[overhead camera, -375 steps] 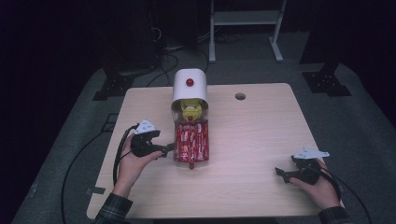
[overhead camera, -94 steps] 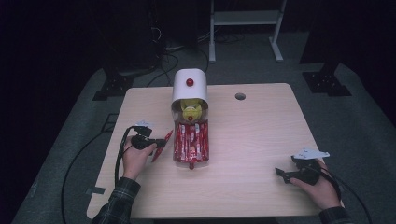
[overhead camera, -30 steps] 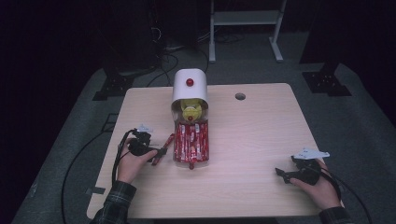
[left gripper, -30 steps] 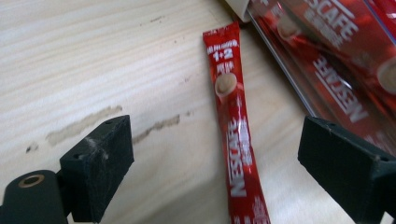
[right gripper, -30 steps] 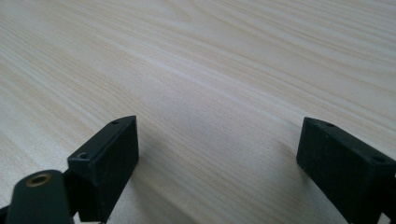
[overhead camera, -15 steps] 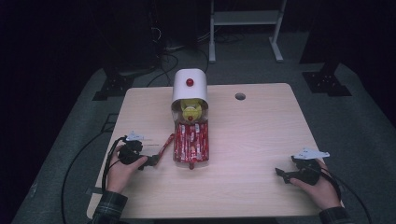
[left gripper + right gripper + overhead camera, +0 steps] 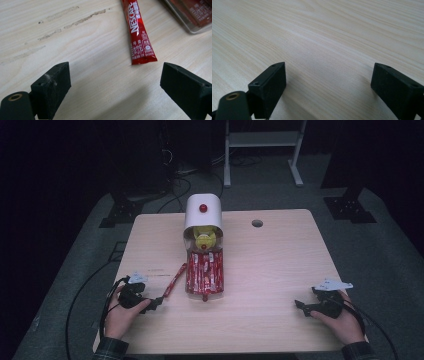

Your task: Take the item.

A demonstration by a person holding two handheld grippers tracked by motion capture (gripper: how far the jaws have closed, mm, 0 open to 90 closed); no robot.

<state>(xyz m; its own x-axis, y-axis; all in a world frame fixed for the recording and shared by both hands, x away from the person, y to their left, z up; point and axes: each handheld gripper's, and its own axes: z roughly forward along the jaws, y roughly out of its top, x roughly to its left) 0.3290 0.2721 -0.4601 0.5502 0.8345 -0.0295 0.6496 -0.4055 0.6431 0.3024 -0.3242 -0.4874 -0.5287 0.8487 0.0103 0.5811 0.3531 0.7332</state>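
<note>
A single red Nescafe stick (image 7: pixel 175 279) lies flat on the table, just left of a clear tray (image 7: pixel 205 272) packed with several red sticks. In the left gripper view the stick (image 7: pixel 138 33) rests on the wood beyond the jaws, its near end just ahead of the gap and apart from both. My left gripper (image 7: pixel 156 302) sits low at the table's front left, open and empty, a short way behind the stick. At the front right my right gripper (image 7: pixel 300 307) rests open, with bare wood between its jaws (image 7: pixel 328 85).
A white dome-topped dispenser (image 7: pixel 203 212) with a red knob stands behind the tray, a yellow figure (image 7: pixel 205 239) under it. A small round hole (image 7: pixel 257 223) is in the table's far right. A corner of the tray (image 7: pixel 190 17) shows in the left gripper view.
My left gripper has let go of the red stick, which now lies on the table, and has drawn back toward the front left edge. The right gripper has not moved.
</note>
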